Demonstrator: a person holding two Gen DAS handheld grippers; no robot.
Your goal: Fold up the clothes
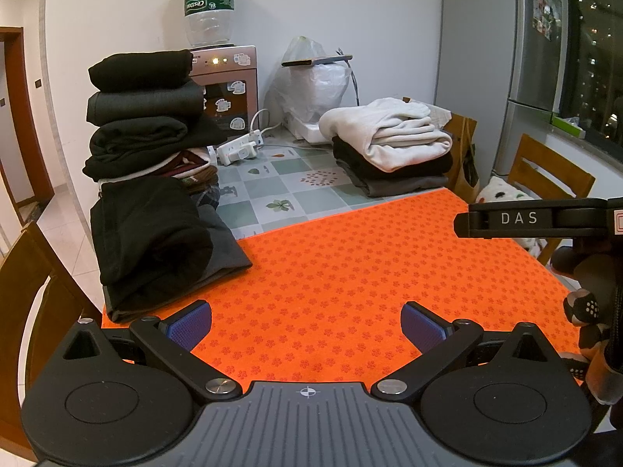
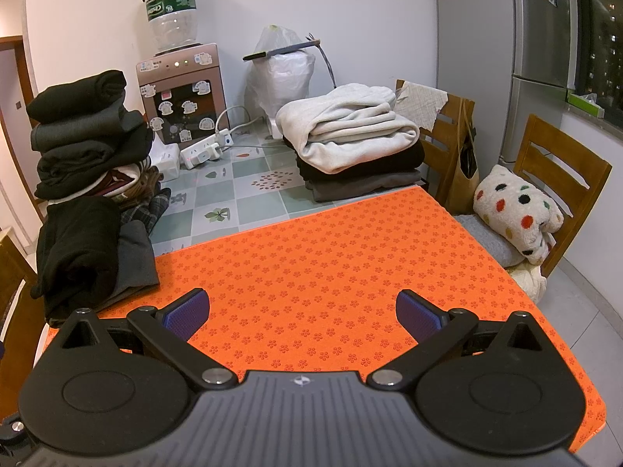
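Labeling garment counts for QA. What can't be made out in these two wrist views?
- Tall dark stack, left wrist: lower garments hidden behind the black folded piece in front; count unclear.
- Stack under the cream garment, right wrist: only front edges of the dark layers show.
- Right tool, left wrist: cut off by the frame edge, so its state is unreadable in that view.
- Fridge magnets, left wrist: too small.

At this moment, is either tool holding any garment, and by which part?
Nothing is held. The left tool and right tool are both open over the bare orange flower-patterned mat, with no cloth between their blue pads.
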